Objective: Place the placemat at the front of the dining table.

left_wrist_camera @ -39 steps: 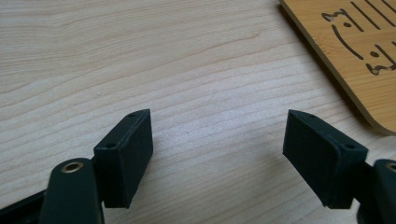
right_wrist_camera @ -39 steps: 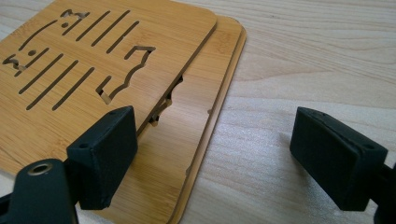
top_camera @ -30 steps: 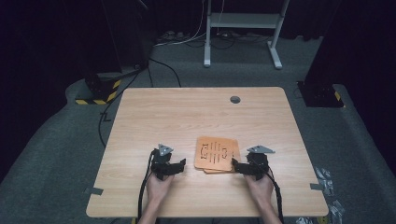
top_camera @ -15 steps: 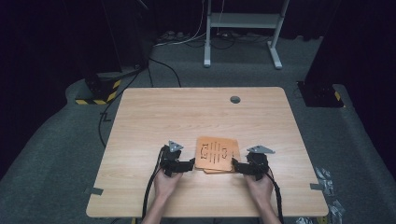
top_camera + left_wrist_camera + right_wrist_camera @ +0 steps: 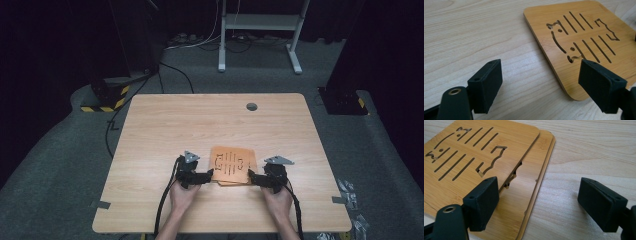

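At the near edge of the tabletop (image 5: 165,125), the left hand-held gripper (image 5: 206,176) and the right hand-held gripper (image 5: 253,177) both stand wide and empty, flanking a small stack of bamboo trivets (image 5: 233,165) and nearly touching its sides. The top trivet (image 5: 474,157) sits skewed on the lower trivets (image 5: 534,182). This looks like the approach to a grasp; next, each must straddle an edge and close. Farther off, the wood is bare except for a cable hole (image 5: 251,106).

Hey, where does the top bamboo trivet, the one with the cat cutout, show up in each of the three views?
High view: the top trivet lies near the table's front edge, between the two grippers.
Left gripper view: upper right, beyond the open jaws.
Right gripper view: upper left, stacked askew on others.
Shared landmark: the cat cutout with slots.
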Available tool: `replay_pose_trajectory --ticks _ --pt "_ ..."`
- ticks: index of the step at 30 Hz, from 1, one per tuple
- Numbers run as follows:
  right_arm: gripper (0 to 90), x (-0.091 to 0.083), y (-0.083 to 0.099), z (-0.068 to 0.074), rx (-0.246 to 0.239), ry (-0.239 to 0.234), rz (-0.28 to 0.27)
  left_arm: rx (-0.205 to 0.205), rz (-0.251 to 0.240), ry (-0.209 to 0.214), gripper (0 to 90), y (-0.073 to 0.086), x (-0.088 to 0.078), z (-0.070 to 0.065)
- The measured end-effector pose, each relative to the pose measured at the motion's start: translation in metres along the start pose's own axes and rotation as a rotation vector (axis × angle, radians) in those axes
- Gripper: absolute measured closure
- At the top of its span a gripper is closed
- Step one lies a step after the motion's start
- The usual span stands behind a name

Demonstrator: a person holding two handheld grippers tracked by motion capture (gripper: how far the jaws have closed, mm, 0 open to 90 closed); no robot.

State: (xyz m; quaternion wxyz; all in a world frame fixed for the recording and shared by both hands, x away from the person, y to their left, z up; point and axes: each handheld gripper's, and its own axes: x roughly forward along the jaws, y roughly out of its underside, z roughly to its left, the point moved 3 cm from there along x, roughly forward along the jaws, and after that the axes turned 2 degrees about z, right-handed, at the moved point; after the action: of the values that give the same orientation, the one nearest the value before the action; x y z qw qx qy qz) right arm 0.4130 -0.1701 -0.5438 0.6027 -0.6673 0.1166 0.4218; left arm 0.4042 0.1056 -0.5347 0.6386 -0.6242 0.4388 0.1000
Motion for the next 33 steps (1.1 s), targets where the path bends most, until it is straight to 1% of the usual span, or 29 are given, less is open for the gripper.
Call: replay_pose_trajectory --ticks 1,3,4,5,6,10,11,12,16,18,22,30,33 --pt "17.2 0.0000 0.0000 0.0000 0.000 0.000 0.000 0.011 0.005 -0.011 19.4 0.0013 0.0014 -0.0003" --pt "17.2 -0.0001 0.0000 0.0000 0.000 -0.001 0.001 0.014 0.008 -0.011 19.6 0.0017 0.0019 -0.0002" --pt "17.2 0.0005 0.0000 0.0001 0.001 0.004 -0.007 0.009 0.009 -0.012 19.8 0.0022 0.0024 -0.0003" --pt "17.2 -0.0001 0.0000 0.0000 0.000 -0.001 0.001 0.003 0.009 -0.015 19.9 0.0029 0.0028 -0.0011" --pt "17.2 0.0009 0.0000 0.0002 0.002 0.005 -0.011 0.022 0.013 -0.020 20.2 0.0031 0.0030 -0.0009" --pt "17.2 0.0007 -0.0001 0.0001 0.001 0.005 -0.009 0.042 0.001 -0.043 20.5 0.0034 0.0028 -0.0025" --pt "17.2 0.0001 -0.0001 0.0001 0.002 0.001 0.000 0.043 -0.002 -0.041 20.6 0.0034 0.0032 -0.0020" --pt "17.2 0.0007 -0.0002 0.0002 0.003 0.006 -0.006 0.041 -0.007 -0.038 20.5 0.0035 0.0038 -0.0014" --pt "17.2 0.0002 -0.0002 0.0002 0.004 0.002 0.000 0.044 -0.025 -0.035 20.7 0.0038 0.0053 -0.0010" --pt "17.2 0.0002 -0.0002 0.0001 0.003 0.002 0.000 0.037 -0.031 -0.028 21.3 0.0042 0.0058 -0.0008" --pt "17.2 0.0000 -0.0001 0.0007 0.012 0.002 0.004 0.031 -0.040 -0.029 21.4 0.0043 0.0068 -0.0006" --pt "17.0 0.0002 -0.0002 0.0002 0.006 0.005 -0.001 0.021 -0.060 -0.023 21.8 0.0054 0.0084 -0.0005" --pt "17.1 0.0003 -0.0002 0.0001 0.017 0.012 -0.006 0.023 -0.055 -0.021 22.6 0.0058 0.0081 0.0008"
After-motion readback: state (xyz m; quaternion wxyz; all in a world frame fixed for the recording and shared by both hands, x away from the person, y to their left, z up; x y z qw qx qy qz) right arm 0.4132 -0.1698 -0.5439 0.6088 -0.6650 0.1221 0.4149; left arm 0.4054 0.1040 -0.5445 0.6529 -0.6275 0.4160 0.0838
